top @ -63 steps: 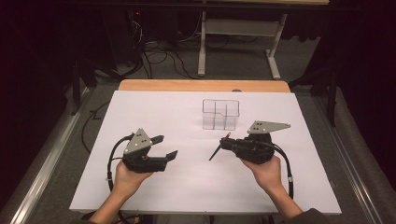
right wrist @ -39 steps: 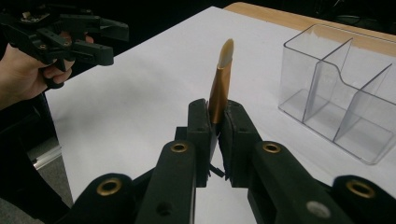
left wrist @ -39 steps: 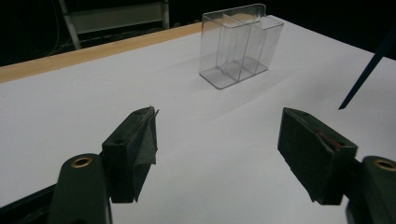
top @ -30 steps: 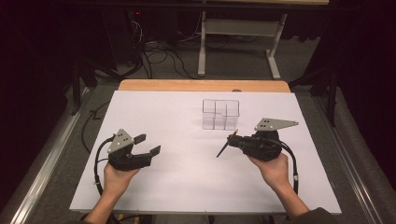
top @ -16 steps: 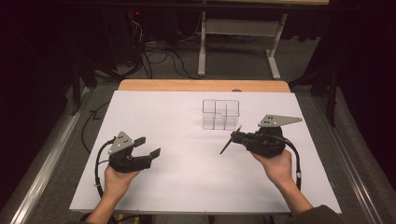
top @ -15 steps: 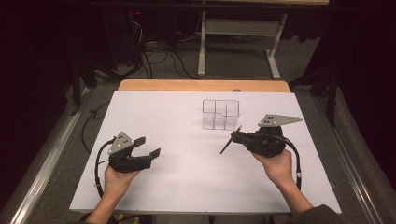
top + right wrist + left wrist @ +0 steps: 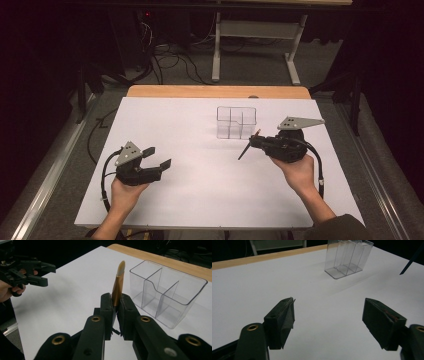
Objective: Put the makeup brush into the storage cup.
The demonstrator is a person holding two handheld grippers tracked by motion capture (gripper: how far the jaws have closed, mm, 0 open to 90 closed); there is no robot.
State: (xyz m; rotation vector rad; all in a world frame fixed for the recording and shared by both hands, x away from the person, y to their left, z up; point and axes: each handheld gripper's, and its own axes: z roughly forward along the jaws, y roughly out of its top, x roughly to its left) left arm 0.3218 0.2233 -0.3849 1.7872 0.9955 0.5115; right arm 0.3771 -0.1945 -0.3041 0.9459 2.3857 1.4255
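Note:
A clear plastic organizer [image 7: 236,122] with three compartments stands at the back centre of the white table. My right gripper [image 7: 256,142] is just right of and nearer than it, shut on a slim gold-brown stick [image 7: 244,151] with a pale slanted tip. In the right gripper view the stick [image 7: 118,286] rises from between the closed jaws of the right gripper [image 7: 116,303], beside the organizer [image 7: 166,293]. My left gripper [image 7: 157,156] is held at the near left, open and with nothing in it. The left gripper view has the left gripper [image 7: 328,315] wide apart over bare table, with the organizer [image 7: 348,258] far ahead.
The white table top [image 7: 200,200] has a wooden strip [image 7: 215,91] along its far edge. Behind it are cables and a desk frame [image 7: 255,30] on a dark floor. Metal rails [image 7: 45,185] run along both sides of the table.
Since 2.1 s ago the left gripper has drawn back to the near left and the right gripper has shifted a little right with the stick. Over the last half second little has moved.

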